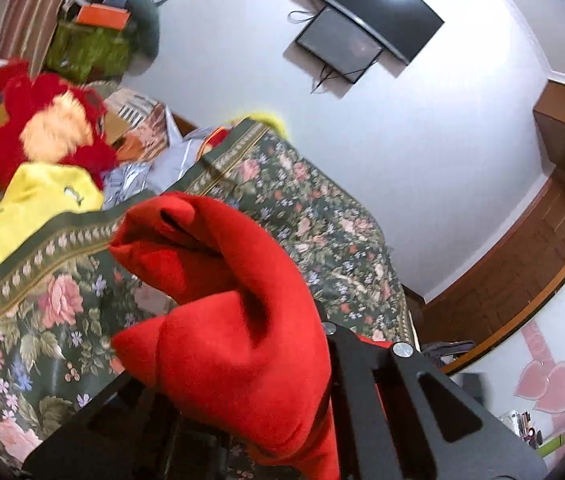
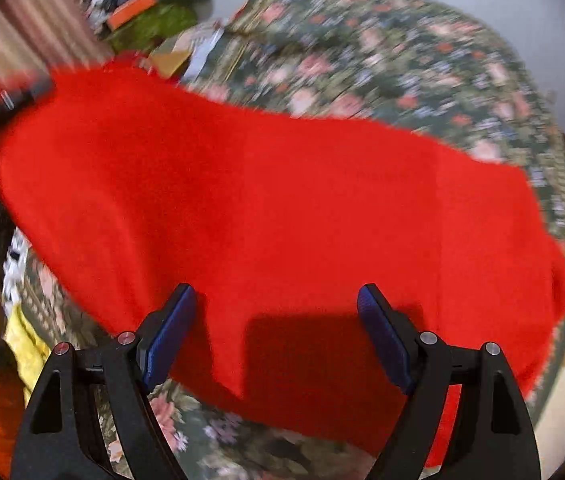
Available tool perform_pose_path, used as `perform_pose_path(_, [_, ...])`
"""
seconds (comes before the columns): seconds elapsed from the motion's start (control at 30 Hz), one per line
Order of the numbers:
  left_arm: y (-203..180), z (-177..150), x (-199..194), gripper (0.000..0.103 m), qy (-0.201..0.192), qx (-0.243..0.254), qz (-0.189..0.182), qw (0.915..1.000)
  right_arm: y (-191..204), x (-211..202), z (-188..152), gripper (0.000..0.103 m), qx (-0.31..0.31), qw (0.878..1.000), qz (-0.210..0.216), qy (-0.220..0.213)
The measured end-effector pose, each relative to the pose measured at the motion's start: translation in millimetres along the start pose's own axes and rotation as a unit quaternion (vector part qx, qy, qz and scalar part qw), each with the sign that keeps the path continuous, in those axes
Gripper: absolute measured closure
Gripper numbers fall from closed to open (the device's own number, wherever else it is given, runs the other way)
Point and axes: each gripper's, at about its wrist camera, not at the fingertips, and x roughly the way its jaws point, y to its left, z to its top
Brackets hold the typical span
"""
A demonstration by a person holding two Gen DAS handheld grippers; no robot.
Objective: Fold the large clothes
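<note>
Bunched red garment [image 1: 226, 304] fills the left gripper [image 1: 322, 360], whose jaws are pressed together on a fold of it, lifted above the floral bedspread [image 1: 54, 344]. Over at the right gripper [image 2: 278, 332], 2 blue pads [image 2: 170, 332] stand spread, empty, above the cloth lying across the bed. Beyond: yellow fabric [image 1: 42, 200], a wall-mounted screen [image 1: 378, 4].

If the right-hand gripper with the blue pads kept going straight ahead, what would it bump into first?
Most likely the red garment spread on the floral bedcover. The right gripper stands open above it, though blur hides depth.
</note>
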Motion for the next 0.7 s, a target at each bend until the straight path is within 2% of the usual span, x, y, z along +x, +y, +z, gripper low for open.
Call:
perform_pose_path(0.13, [-20.3,-1.1,7.6,0.099,0.010,0.026,0.001,0.9996,6.4,12.5,-0.8,0.020,-0.009,1.000,0.004,0.007])
perform_pose_path(0.27, [-45.7,-6.4,16.2,0.099,0.017,0.044,-0.013,0.9988,-10.0,-10.7,-3.5,0.020,0.012,1.000,0.026,-0.011])
perform_pose_path(0.33, [-69.2,-11.4,20.0,0.099,0.022,0.068,-0.025,0.9971,-21.0,-26.4,-7.7,0.020,0.028,0.999,0.022,-0.028])
perform_pose_path(0.43, [-103.1,-18.9,27.6,0.099,0.032,0.099,-0.036,0.9940,-51.0,-58.0,-22.0,0.020,0.057,0.996,0.001,-0.064])
perform_pose_path(0.57, [-154.5,-42.4,49.9,0.099,0.065,0.142,-0.070,0.9853,-88.0,-90.7,-50.6,0.020,0.095,0.986,-0.082,-0.107])
perform_pose_path(0.7, [-194.2,-77.4,79.7,0.099,0.115,0.175,-0.089,0.9738,-110.1,-106.4,-85.3,0.020,0.108,0.983,-0.094,-0.111])
